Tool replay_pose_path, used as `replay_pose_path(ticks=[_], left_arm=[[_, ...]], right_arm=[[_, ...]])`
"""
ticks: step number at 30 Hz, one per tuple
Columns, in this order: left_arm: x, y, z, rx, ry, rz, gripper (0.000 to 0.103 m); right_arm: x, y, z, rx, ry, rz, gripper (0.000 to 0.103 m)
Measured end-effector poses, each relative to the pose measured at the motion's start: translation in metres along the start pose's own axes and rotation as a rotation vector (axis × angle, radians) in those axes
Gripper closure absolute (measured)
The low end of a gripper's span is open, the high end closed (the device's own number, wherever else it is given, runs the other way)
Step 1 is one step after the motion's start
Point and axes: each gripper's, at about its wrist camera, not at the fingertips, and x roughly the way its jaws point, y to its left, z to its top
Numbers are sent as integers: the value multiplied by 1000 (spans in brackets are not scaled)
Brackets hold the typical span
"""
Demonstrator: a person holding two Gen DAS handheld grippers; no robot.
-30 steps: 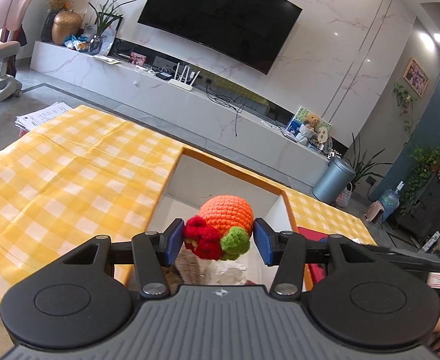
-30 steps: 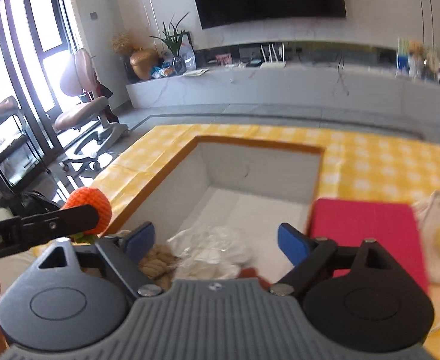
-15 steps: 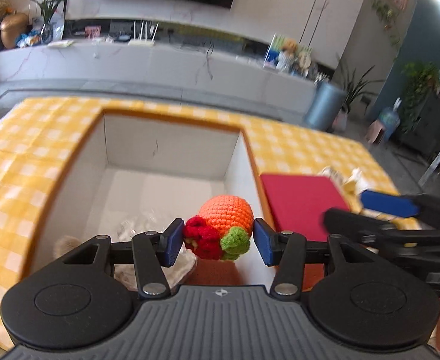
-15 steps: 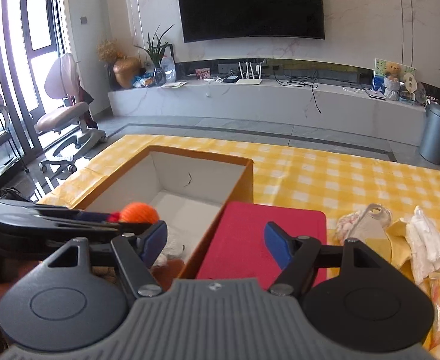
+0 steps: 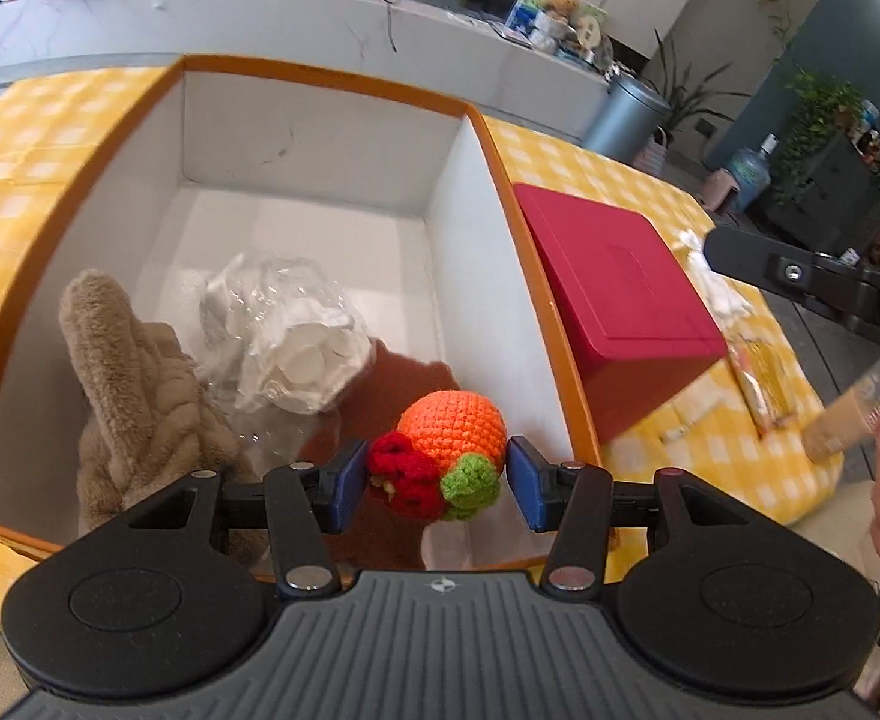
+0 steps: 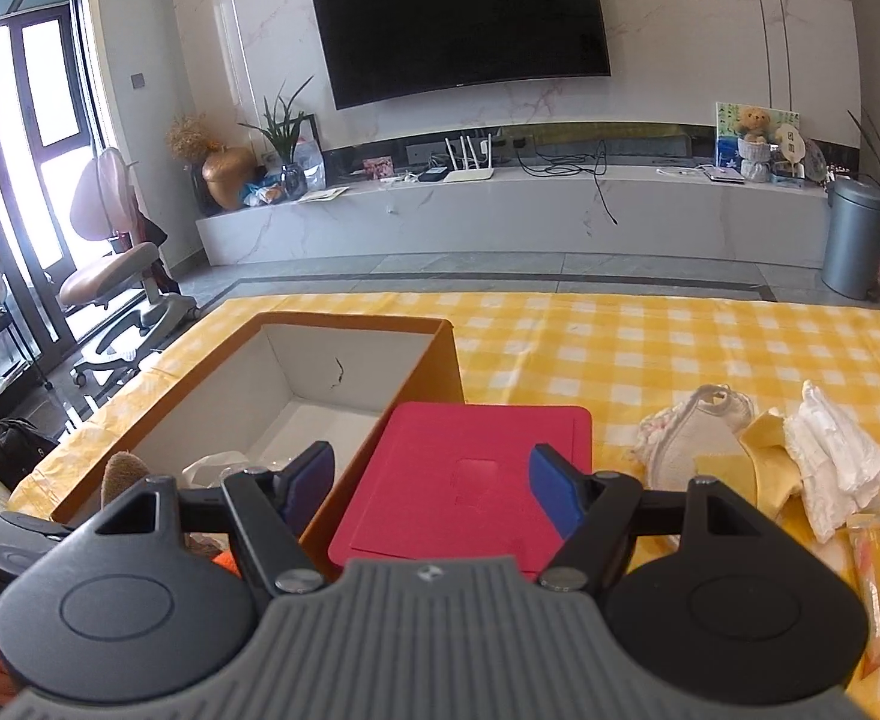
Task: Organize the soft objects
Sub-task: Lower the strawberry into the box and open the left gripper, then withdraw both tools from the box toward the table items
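Having swung my left gripper (image 5: 434, 483) over the orange box (image 5: 344, 75), I keep it clamped on the crochet toy (image 5: 443, 456) at lower centre, ready to drop, while my right gripper (image 6: 431, 489) stands apart and empty above the red lid (image 6: 476, 474)

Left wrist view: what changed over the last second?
The left gripper carried the crocheted orange toy from the box's near edge to over the orange box, tilting down toward the plush and bagged cotton pads. The right gripper swung from the box to the red lid, empty. The grip on the toy is unchanged.
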Motion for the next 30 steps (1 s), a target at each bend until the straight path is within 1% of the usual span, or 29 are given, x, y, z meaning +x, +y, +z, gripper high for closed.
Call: replay_pose_path(ticks=[3, 5, 7, 9, 12, 14, 21, 24, 27, 30], left_arm=[[-2, -1, 2, -13, 2, -19, 45], [-5, -3, 2, 1, 4, -36, 45], [-9, -8, 0, 16, -3, -42, 38], [-13, -9, -1, 16, -9, -56, 35], [-19, -12, 0, 20, -28, -60, 32], [-24, -14, 0, 24, -43, -55, 32], [-41, -22, 1, 43, -117, -16, 31], [-47, -27, 0, 57, -155, 5, 28], [-52, -32, -1, 61, -183, 44, 27], [-60, -36, -1, 64, -234, 87, 28]], right_arm=[[2, 2, -2, -4, 15, -5, 32], [4, 4, -4, -8, 28, -13, 31], [6, 6, -6, -11, 39, -25, 31], [8, 9, -7, -20, 49, -26, 31], [9, 15, -7, -40, 54, -21, 31], [7, 20, -7, -51, 51, -14, 31], [-1, 29, -4, -68, 30, -1, 30], [-7, 30, -3, -63, 13, 1, 30], [-15, 31, -1, -61, -3, -2, 29], [-24, 31, 0, -58, -25, -9, 28]])
